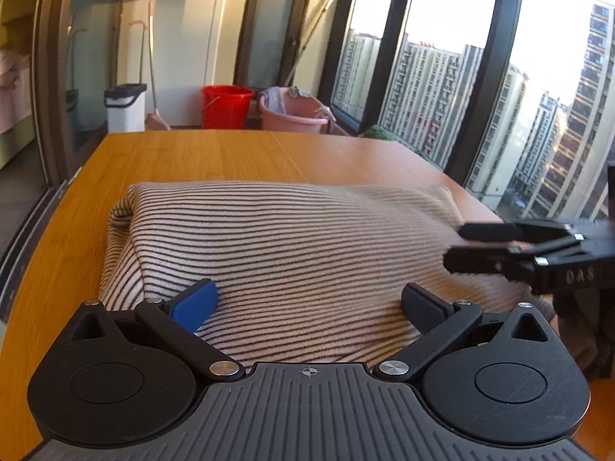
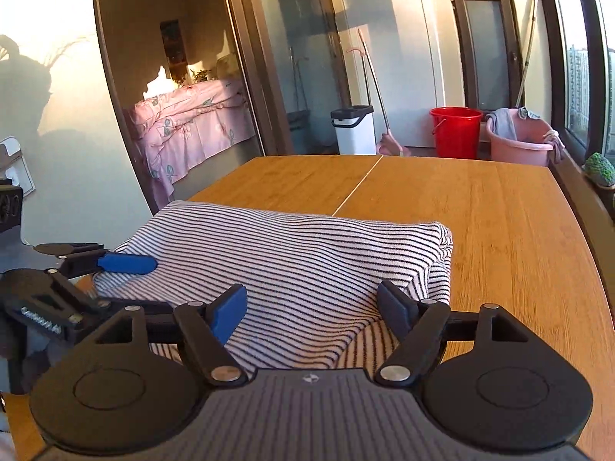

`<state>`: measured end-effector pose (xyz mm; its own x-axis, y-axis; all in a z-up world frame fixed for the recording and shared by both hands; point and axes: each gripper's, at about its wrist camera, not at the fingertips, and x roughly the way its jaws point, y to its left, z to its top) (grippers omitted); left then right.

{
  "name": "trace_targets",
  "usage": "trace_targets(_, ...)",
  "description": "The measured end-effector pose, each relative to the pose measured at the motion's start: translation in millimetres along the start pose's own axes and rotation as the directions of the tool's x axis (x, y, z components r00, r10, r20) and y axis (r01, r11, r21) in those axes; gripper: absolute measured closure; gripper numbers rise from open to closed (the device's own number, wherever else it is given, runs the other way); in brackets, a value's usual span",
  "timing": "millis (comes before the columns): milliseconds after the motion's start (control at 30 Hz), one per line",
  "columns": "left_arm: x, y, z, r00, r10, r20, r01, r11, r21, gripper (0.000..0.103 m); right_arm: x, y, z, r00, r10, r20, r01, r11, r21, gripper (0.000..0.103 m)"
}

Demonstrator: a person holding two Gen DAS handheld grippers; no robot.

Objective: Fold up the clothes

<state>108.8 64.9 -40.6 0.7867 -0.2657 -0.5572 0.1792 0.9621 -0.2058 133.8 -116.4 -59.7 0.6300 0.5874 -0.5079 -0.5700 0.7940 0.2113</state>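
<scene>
A white garment with thin black stripes (image 1: 292, 246) lies folded in a thick bundle on the wooden table (image 1: 215, 153). My left gripper (image 1: 307, 303) is open, its jaws spread wide just above the near edge of the bundle, holding nothing. My right gripper (image 2: 311, 307) is open too, jaws wide over the near right part of the same garment (image 2: 307, 261). The right gripper also shows in the left wrist view (image 1: 457, 246) at the bundle's right end. The left gripper shows in the right wrist view (image 2: 146, 269) at the bundle's left end, touching the cloth.
Beyond the table's far edge stand a red bucket (image 1: 226, 105), a pink basin (image 1: 296, 113) with cloths, and a white bin (image 1: 125, 107). Tall windows (image 1: 499, 96) run along the right. A glass door and a bed (image 2: 184, 123) lie to the left.
</scene>
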Motion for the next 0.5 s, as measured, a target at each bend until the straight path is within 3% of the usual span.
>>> trace_targets(100, 10, 12, 14, 1.0, -0.028, -0.004, 0.027, 0.999, -0.045, 0.0, -14, 8, -10, 1.0, -0.019, -0.017, 0.019, 1.0, -0.013, 0.025)
trace_targets(133, 13, 15, 18, 0.999, -0.035, -0.006, 0.035, 0.998, -0.054, 0.0, -17, 14, -15, 0.999, -0.025, -0.04, 0.025, 1.0, -0.017, 0.015)
trace_targets(200, 17, 22, 22, 0.999, -0.048, 0.0, 0.048, 0.995, -0.085, 0.0, -24, 25, -24, 0.996, -0.032, -0.082, 0.03, 0.999, -0.022, 0.007)
trace_targets(367, 9, 21, 19, 0.999, -0.037, -0.03, 0.035, 0.996, -0.08, 0.0, -38, 47, -24, 0.992, -0.004, -0.126, -0.004, 0.998, -0.066, 0.004)
trace_targets(500, -15, 13, 17, 0.995, -0.079, -0.068, 0.069, 0.988, -0.135, 0.0, -44, 36, 7, 0.997, -0.041, -0.062, 0.037, 0.998, -0.058, 0.002)
